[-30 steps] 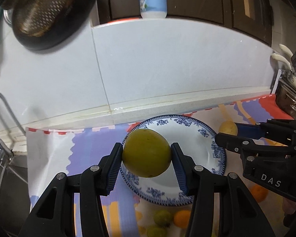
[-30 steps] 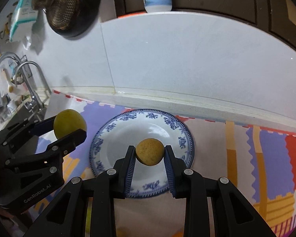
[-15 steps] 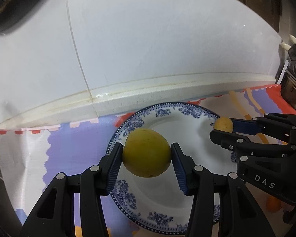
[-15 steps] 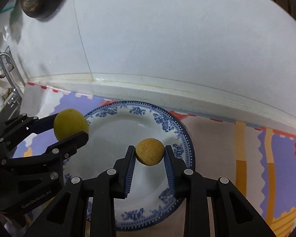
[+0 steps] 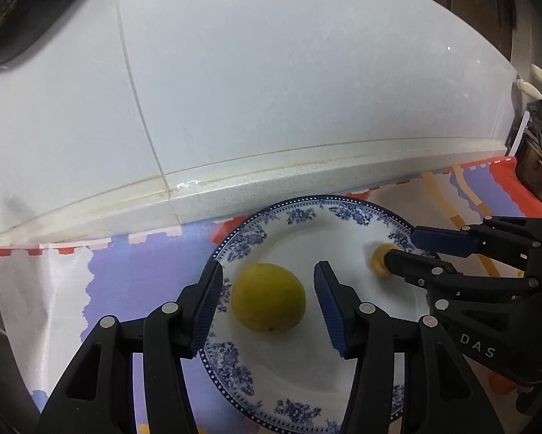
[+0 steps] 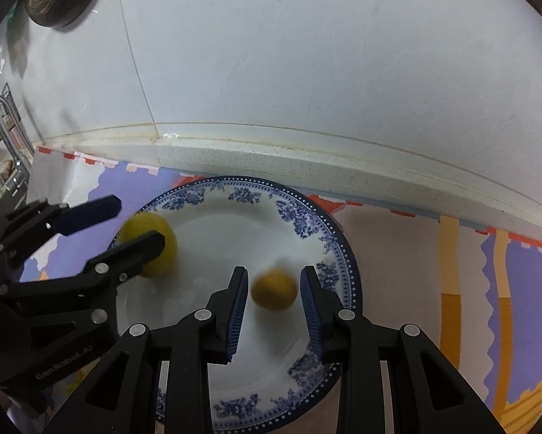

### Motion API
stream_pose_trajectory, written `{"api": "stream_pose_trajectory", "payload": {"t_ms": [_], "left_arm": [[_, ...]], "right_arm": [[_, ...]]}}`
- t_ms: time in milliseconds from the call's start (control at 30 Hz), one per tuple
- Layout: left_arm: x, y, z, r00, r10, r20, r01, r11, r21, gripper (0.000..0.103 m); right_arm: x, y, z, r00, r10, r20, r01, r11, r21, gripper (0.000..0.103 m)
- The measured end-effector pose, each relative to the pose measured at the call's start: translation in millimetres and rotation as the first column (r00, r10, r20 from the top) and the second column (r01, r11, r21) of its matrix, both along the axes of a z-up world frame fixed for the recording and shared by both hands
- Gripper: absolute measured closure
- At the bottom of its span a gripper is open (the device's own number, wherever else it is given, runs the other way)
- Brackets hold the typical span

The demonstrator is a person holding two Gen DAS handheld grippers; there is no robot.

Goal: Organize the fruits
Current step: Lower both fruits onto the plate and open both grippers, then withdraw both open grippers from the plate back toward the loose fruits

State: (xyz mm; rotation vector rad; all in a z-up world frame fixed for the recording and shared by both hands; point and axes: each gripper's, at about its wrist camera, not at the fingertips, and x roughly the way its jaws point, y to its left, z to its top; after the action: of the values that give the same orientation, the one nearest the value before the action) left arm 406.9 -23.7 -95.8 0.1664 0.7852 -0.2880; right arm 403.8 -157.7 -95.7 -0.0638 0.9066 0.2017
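Both grippers are now letting go: the left gripper [image 5: 269, 298], jaws spread, is leaving the large yellow-green round fruit [image 5: 268, 298] on the blue-and-white floral china plate [image 5: 299, 412]. The right gripper [image 6: 272, 298] is releasing the small blurred orange-yellow fruit [image 6: 274, 293], probably settling there too.

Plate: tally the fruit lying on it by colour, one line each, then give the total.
Yellow-green fruit, the larger one, between the open pads of the left tool: 1
Orange-yellow fruit, the smaller one, between the open pads of the right tool: 1
Total on the blue-patterned plate: 2
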Motion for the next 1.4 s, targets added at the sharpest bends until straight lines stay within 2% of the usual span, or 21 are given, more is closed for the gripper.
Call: {"api": "stream_pose_trajectory", "payload": {"t_ms": [200,333,467,567,733,833,967,1100,1233,1400], "left_arm": [[-16,3,10,1.0,0.014,0.005,-0.014,1.0,-0.015,0.045],[-32,6,23,1.0,0.018,0.025,-0.017,0.999,-0.028,0.041],[-51,8,42,0.998,0.02,0.061,-0.018,0.999,-0.038,0.035],[-65,10,54,0.996,0.026,0.087,-0.022,0.999,-0.05,0.028],[-90,16,74,0.991,0.038,0.127,-0.029,0.997,-0.073,0.022],[-103,18,85,0.988,0.042,0.149,-0.03,0.996,-0.079,0.019],[-120,21,97,0.983,0.042,0.18,-0.028,0.996,-0.079,0.015],[-139,26,108,0.977,0.045,0.209,-0.028,0.996,-0.087,0.01],[-160,32,114,0.969,0.055,0.241,-0.035,0.995,-0.088,0.007],[-188,35,114,0.959,0.053,0.277,-0.035,0.997,-0.068,0.005]], "right_arm": [[-13,0,12,1.0,0.001,0.024,-0.001,1.0,0.003,0.072],[-28,1,25,0.998,-0.007,0.058,0.006,1.0,0.008,0.064],[-47,0,41,0.996,-0.026,0.084,0.025,1.0,0.014,0.064],[-62,-2,54,0.992,-0.043,0.116,0.041,0.999,0.019,0.056],[-87,-6,74,0.985,-0.053,0.166,0.051,0.999,0.019,0.055],[-103,-6,85,0.978,-0.059,0.198,0.058,0.998,0.013,0.048],[-123,-6,97,0.97,-0.063,0.234,0.064,0.998,0.005,0.046],[-145,-7,107,0.96,-0.082,0.268,0.084,0.996,0.005,0.035],[-165,-8,115,0.947,-0.112,0.301,0.117,0.993,0.001,0.03],[-189,-8,119,0.935,-0.137,0.326,0.142,0.99,0.008,0.028]]}}
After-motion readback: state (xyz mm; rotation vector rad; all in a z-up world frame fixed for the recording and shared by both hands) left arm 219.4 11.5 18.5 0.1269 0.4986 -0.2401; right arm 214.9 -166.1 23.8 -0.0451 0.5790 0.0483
